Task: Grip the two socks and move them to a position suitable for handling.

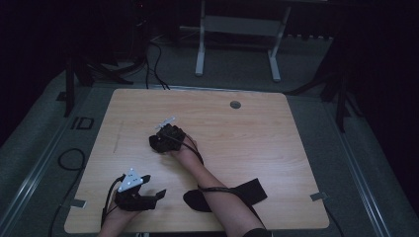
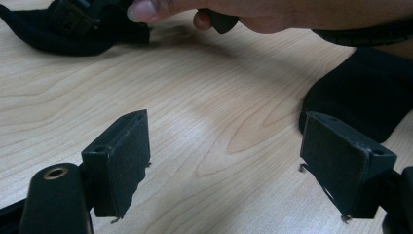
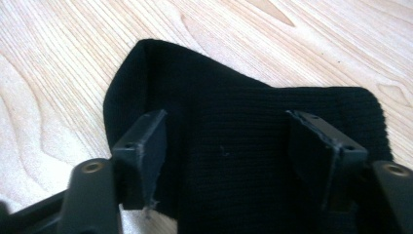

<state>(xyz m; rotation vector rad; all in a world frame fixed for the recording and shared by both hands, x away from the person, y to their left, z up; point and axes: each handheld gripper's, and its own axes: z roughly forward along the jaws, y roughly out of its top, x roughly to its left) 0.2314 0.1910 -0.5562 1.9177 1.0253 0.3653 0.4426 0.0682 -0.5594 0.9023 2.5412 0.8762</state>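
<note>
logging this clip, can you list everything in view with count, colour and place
black knitted fabric sock: one, black, mid-table under the right tongs, cuff spread flat between the open jaws
second black fabric sock: one, black, near edge of table under the right forearm
light wooden table: one, pale wood grain, centre of the high view
round grey grommet: one, grey, far side of the tabletop
white metal frame legs: two, white, on the floor beyond the table
left tongs: one, black, near left corner, jaws open over bare wood
right tongs: one, black, mid-table, jaws open over the sock
</note>
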